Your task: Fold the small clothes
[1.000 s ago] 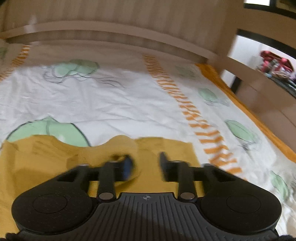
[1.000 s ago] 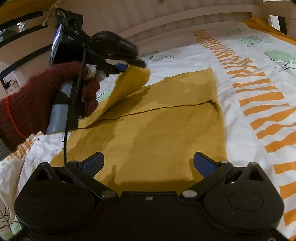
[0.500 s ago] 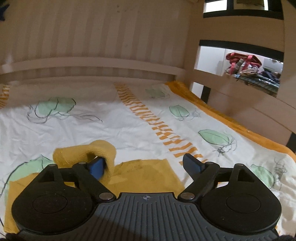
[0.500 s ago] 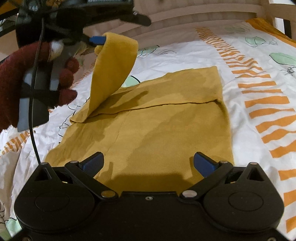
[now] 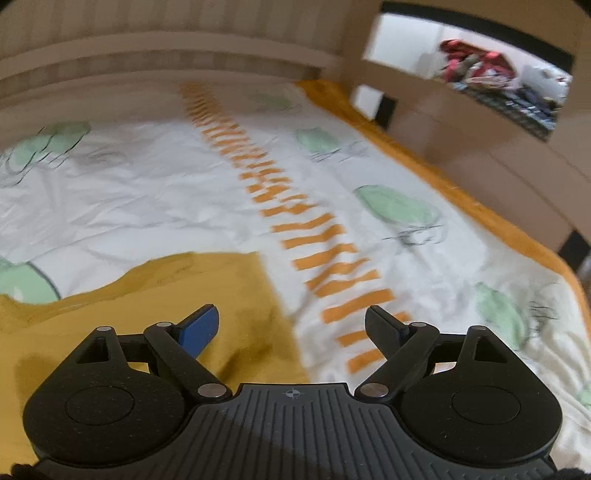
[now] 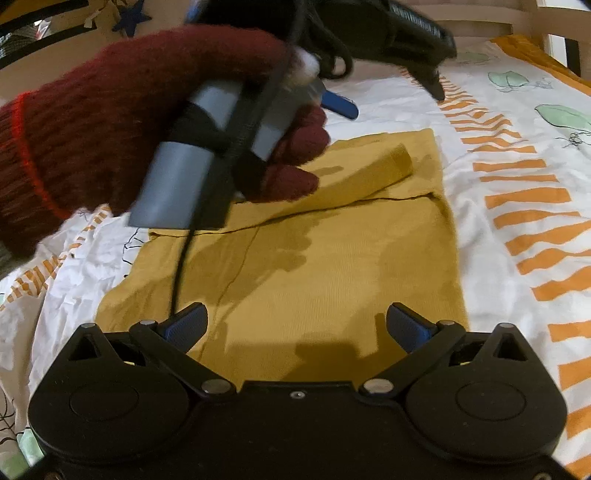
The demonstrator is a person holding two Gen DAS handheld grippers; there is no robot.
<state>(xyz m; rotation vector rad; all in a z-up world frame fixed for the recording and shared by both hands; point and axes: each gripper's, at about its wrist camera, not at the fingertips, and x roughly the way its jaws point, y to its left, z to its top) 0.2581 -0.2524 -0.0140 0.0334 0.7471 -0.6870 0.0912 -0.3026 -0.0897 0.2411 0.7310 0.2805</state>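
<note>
Mustard knit garment [image 6: 332, 266] lies flat, sleeve rolled; both tongs [image 5: 291, 325] [image 6: 295, 325] released, empty

Home bedrm, leaf-print bedsheet [image 5: 147, 192], wood slat headboard [image 5: 147, 33]

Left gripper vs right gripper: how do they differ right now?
The left gripper hangs past the mustard garment's right edge, half over the printed sheet; the right gripper sits squarely over the garment. The left one's view is motion-blurred, the right one's mostly sharp. Both are open and empty.
</note>
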